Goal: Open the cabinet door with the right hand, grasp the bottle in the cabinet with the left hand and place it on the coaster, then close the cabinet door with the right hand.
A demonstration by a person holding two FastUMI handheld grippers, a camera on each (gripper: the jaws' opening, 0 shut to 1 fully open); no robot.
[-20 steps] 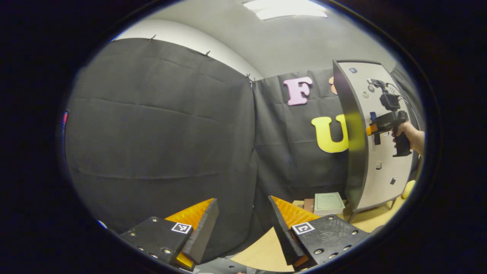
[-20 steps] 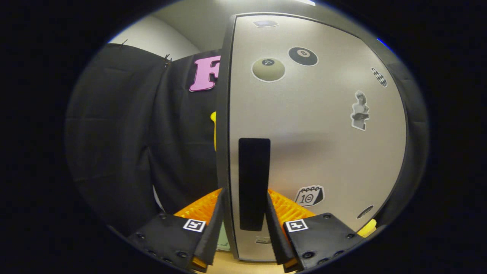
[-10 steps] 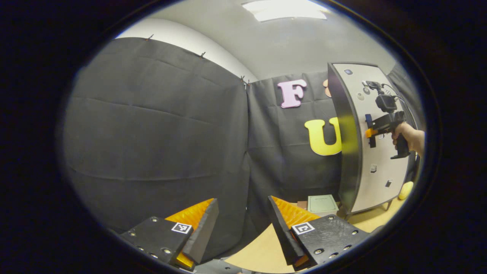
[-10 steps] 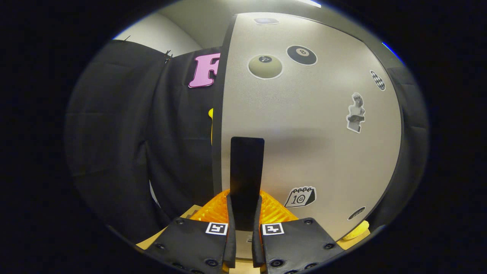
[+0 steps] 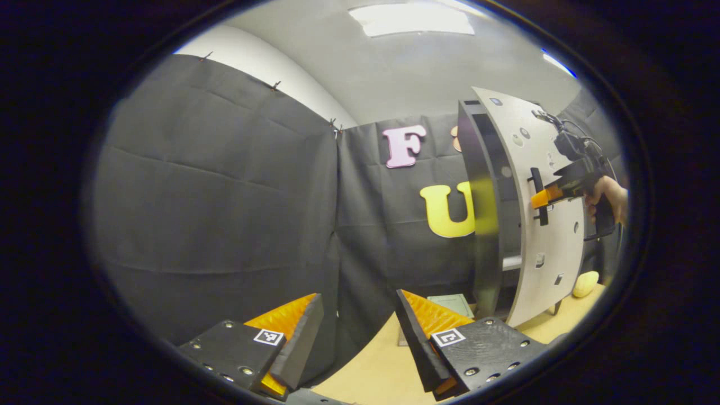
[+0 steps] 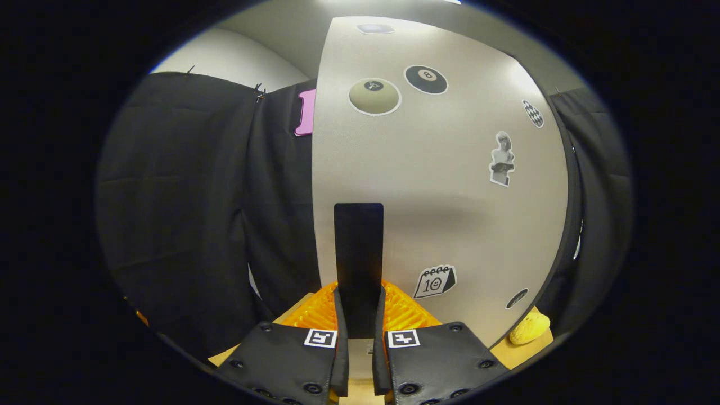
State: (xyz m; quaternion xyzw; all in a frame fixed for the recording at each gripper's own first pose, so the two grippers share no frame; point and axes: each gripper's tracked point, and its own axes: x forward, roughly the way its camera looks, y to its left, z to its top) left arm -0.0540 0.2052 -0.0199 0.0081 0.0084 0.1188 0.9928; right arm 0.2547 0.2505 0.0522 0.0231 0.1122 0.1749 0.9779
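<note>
Pinching the door handle (image 6: 358, 253), right claw (image 6: 358, 315); left claw (image 5: 360, 320) spread, empty.

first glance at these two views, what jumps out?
The sticker-covered cabinet door, close up in the right gripper view, with the right gripper shut on its black handle. In the left gripper view that door stands at the right, swung partly off the dark cabinet, with a hand at the gripper. The left gripper sits open over the wooden table.
</note>
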